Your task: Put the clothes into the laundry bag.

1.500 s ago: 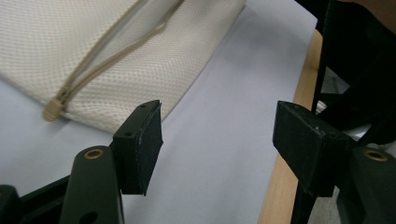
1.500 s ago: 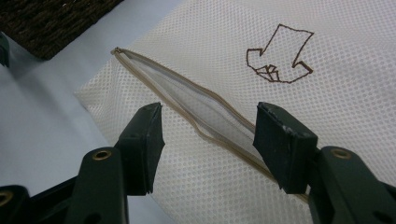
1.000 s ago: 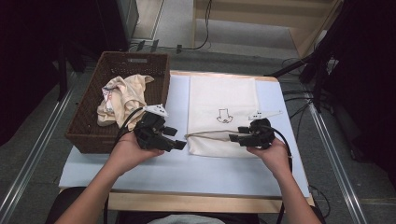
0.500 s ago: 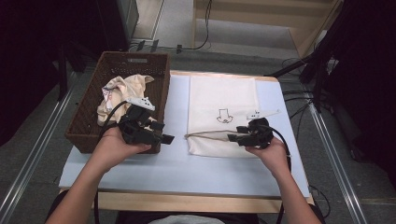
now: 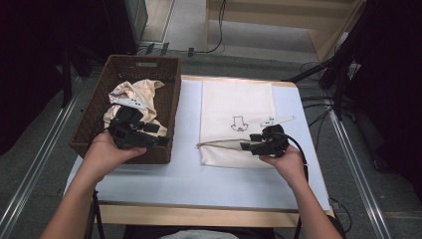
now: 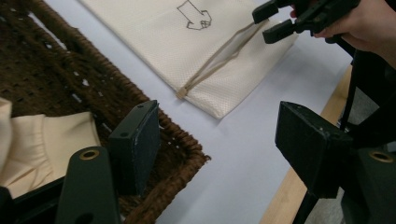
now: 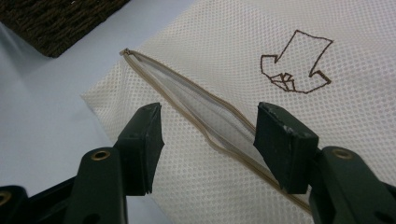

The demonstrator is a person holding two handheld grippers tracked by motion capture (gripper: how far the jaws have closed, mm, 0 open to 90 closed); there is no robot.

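Observation:
A cream mesh bag [image 5: 236, 99] with a drawn arrow lies flat on the white table cover, its zipper mouth [image 7: 196, 102] parted along the near edge. My right gripper [image 5: 247, 146] hovers at that mouth with its jaws apart. One fingertip [image 7: 280, 149] rests on the opened zipper lip, and nothing is pinched. My left gripper [image 5: 158, 141] stands open and empty over the near right corner of the brown wicker basket [image 5: 169, 99]. Inside the basket lies a crumpled cream cloth [image 5: 142, 92]. In the left gripper view, the cloth [image 6: 51, 135] sits beside the left jaw and the right gripper [image 6: 273, 21] shows farther off.
The white table cover [image 5: 189, 174] ends at a wooden front edge [image 5: 199, 214]. The basket occupies the table's left side. Cables [image 5: 318, 99] trail on the floor to the right of the table, and dark equipment stands around it.
My left gripper has moved left and a little upward, from the table beside the bag to above the basket's near corner. The right gripper and the bag have stayed put.

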